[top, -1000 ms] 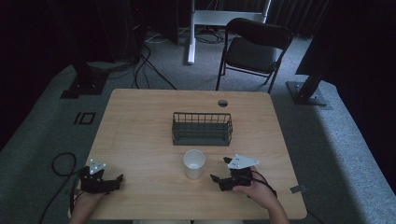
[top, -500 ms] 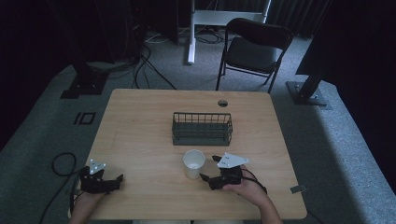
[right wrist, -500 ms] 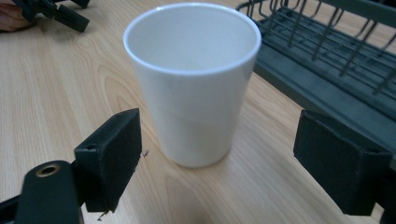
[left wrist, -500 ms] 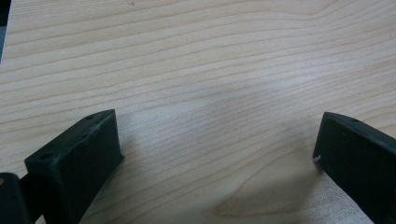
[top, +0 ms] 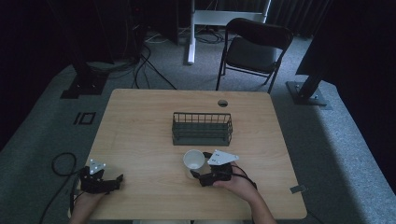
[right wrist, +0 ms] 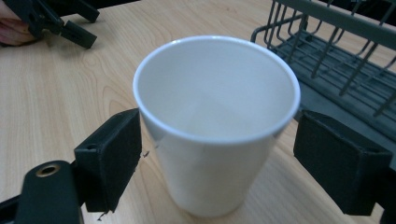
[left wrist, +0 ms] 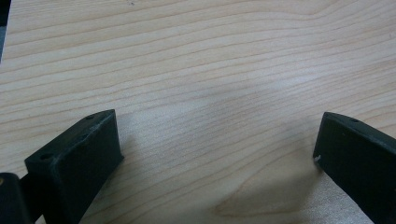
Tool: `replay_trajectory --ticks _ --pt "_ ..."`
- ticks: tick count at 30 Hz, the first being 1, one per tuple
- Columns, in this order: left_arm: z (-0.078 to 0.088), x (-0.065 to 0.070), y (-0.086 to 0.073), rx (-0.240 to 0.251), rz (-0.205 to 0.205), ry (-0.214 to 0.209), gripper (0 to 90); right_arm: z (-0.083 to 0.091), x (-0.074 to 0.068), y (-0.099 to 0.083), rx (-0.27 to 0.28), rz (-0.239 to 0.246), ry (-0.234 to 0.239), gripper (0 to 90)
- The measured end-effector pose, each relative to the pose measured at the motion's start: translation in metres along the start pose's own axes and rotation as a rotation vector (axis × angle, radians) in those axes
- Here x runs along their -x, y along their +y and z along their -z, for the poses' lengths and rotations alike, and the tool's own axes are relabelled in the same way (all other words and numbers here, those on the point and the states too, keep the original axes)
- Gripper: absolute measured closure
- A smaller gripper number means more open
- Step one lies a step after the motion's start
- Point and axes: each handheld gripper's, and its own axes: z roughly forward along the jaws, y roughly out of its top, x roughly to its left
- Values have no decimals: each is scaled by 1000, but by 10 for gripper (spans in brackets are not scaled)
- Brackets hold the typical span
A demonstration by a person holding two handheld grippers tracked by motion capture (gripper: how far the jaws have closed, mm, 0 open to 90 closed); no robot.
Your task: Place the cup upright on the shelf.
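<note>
An empty white paper cup (top: pixel 193 160) (right wrist: pixel 217 116) stands upright on the wooden table (top: pixel 140 140), just in front of a dark wire basket (top: pixel 202 128). My right gripper (top: pixel 200 166) (right wrist: pixel 219 156) is open with one jaw on each side of the cup. In the right gripper view the left jaw is at the cup's wall and the right jaw stands a little off it. My left gripper (top: pixel 116 182) (left wrist: pixel 215 144) lies open at the table's front left corner, with bare wood between its jaws.
The wire basket (right wrist: pixel 336 70) is empty and sits mid-table, right behind the cup. A round cable hole (top: pixel 222 103) is near the far edge. A folding chair (top: pixel 254 46) stands beyond the table. The left gripper (right wrist: pixel 56 21) appears far off in the right gripper view.
My right gripper has moved left and forward to the cup, and its jaws now straddle it. The left gripper has stayed put.
</note>
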Motion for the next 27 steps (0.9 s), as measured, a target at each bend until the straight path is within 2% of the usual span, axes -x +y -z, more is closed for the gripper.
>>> replay_trajectory --ticks 11,23,27 --pt "0 0 0 0 -1 -2 9 -13 -2 5 24 7 15 151" --pt "0 0 0 0 -1 -2 9 -17 -4 8 44 -2 9 153" --pt "0 0 0 0 -1 -2 9 -18 -4 9 41 14 0 193"
